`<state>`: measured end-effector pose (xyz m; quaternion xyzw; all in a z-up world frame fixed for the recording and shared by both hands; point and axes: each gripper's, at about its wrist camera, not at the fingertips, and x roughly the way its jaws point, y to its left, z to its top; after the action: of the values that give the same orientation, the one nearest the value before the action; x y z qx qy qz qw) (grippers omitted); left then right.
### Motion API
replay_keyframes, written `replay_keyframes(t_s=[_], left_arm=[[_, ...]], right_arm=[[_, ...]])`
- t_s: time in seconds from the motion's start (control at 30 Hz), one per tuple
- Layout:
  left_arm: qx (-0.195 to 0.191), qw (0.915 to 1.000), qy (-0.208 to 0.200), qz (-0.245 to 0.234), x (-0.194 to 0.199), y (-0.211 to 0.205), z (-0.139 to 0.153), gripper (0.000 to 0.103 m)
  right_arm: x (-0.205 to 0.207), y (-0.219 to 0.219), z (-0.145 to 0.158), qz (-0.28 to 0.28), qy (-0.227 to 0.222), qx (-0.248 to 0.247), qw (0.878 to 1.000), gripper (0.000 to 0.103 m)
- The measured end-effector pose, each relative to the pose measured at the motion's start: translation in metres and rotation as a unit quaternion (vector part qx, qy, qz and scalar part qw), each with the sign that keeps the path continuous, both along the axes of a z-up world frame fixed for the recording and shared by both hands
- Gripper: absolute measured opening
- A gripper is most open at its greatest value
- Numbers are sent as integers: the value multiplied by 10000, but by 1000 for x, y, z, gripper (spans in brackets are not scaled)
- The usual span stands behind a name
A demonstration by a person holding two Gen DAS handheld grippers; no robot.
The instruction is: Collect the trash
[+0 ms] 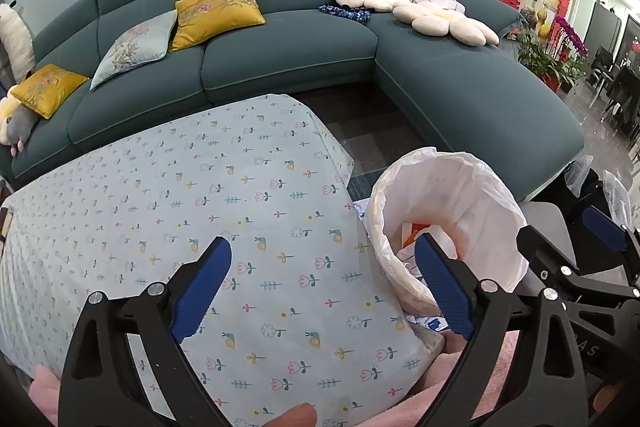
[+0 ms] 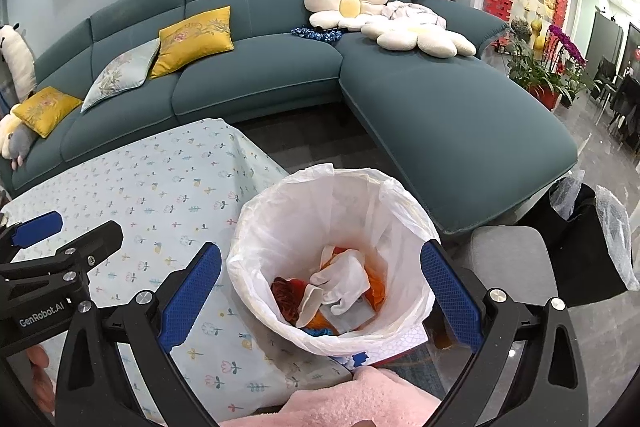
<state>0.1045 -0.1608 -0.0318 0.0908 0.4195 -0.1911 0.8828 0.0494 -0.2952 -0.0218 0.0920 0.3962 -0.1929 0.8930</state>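
Left gripper [image 1: 324, 267] hangs over the table [image 1: 160, 195], jaws apart and empty. At the table's right edge, the bin [image 2: 256, 247] sits between the right gripper's [image 2: 320, 287] parted jaws. Only the right wrist view shows its crumpled trash [image 2: 340, 279]; items underneath stay indistinct.

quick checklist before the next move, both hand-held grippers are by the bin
1. Left hand-held gripper open, nothing held: ok.
2. Right hand-held gripper open, nothing held: ok.
3. Trash bin upright, liner folded over the rim: ok.
4. Trash lies inside the bin: ok.
5. Tablecloth free of trash where visible: ok.
6. Floor beyond the bin free of trash: cannot tell.
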Motion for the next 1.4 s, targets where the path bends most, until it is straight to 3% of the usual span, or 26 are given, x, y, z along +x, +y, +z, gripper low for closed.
replay_keyframes(t_s=[1.4], left_arm=[[281,9994,-189,122,-5,-2,-6,89]], right_arm=[[-6,-2,-12,-39,115,-31,9999,96]])
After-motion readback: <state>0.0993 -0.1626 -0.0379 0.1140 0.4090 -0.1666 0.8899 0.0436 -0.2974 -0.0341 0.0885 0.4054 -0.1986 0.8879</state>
